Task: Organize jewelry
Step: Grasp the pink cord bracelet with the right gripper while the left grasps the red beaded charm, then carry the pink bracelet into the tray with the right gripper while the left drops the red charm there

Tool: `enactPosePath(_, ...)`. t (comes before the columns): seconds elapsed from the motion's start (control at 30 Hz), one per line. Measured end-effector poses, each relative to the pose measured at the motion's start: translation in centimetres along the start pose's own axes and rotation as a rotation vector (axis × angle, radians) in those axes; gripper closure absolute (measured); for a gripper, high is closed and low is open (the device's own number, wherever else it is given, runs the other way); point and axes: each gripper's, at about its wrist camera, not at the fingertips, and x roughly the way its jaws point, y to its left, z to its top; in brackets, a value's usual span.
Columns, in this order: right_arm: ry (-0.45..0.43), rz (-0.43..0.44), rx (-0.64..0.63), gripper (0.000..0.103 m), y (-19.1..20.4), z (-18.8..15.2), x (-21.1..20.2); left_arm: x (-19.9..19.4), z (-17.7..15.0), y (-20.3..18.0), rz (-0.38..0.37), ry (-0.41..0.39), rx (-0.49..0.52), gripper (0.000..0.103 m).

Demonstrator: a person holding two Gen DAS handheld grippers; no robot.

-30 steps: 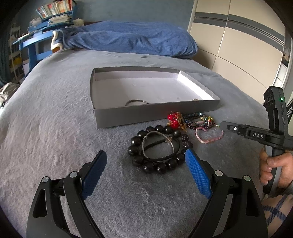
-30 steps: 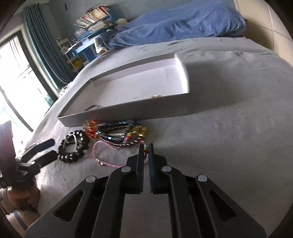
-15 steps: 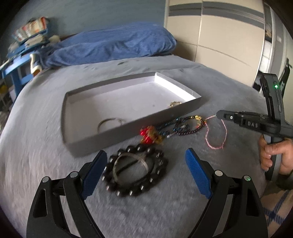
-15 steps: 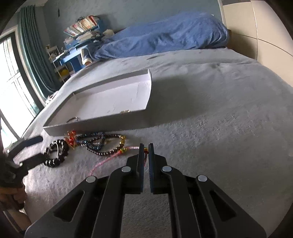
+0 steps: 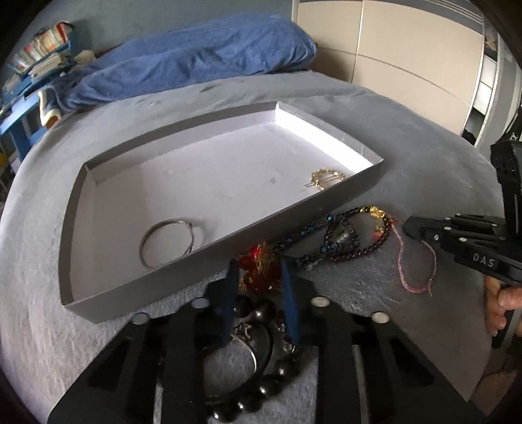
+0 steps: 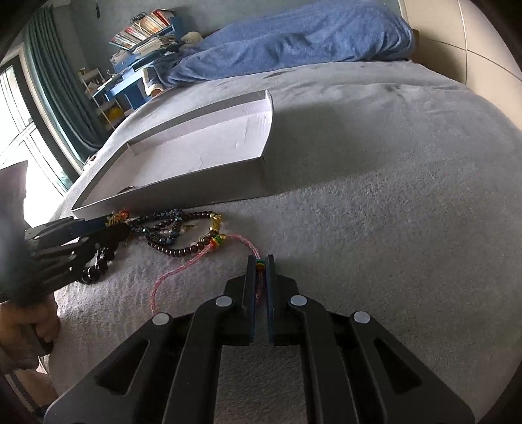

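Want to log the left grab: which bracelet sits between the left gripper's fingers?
The big black bead bracelet, between the closing left gripper; the smaller dark bead strands lie beyond it.

- "DAS" in pale capitals stands on the side of the right gripper [image 5: 407, 228], on its black body at the right edge of the left wrist view.
- The spines of the books [image 6: 143, 29] stacked at the far left carry print too small to read.
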Motion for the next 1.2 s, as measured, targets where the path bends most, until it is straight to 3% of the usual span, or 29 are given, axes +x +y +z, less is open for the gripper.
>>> enactPosePath(0.03, 0.000, 0.001, 0.000, 0.097, 0.0, 0.0, -0.1, -0.2, 0.0, -0.1, -0.003, -0.010, 0.008, 0.091)
enactPosePath(0.17, -0.009, 0.028, -0.010, 0.097, 0.1, -0.2, -0.2, -1.4, -0.1, -0.9, -0.021, -0.061, 0.031, 0.092)
enactPosePath(0.4, -0.020, 0.053, -0.083, 0.094, 1.6, -0.7, -0.6, -6.1, -1.4, -0.1, -0.065, -0.186, -0.037, 0.092)
enactPosePath(0.63, -0.056, 0.037, -0.107, 0.094, 2.3, -1.4, -1.6, -8.4, -4.8, 1.5, -0.062, -0.197, -0.097, 0.092)
enactPosePath(0.7, -0.088, 0.054, -0.068, 0.085, 1.9, -1.2, -2.2, -8.7, -5.7, 2.0, -0.061, -0.200, -0.116, 0.092)
enactPosePath(0.8, -0.092, 0.064, -0.061, 0.084, 1.9, -1.1, -2.3, -8.8, -6.9, 2.8, -0.059, -0.199, -0.151, 0.092)
enactPosePath(0.93, -0.086, 0.072, -0.062, 0.076, 2.3, -0.8, -2.1, -9.1, -7.6, 3.4, -0.066, -0.214, -0.169, 0.092)
enactPosePath(1.0, -0.081, 0.097, -0.056, 0.066, 2.8, -0.6, -2.0, -9.5, -7.6, 3.4, -0.067, -0.228, -0.167, 0.092)
enactPosePath(1.2, 0.022, 0.177, -0.028, 0.063, 4.2, 0.3, 0.6, -10.2, -6.4, 3.4, -0.073, -0.254, -0.163, 0.092)
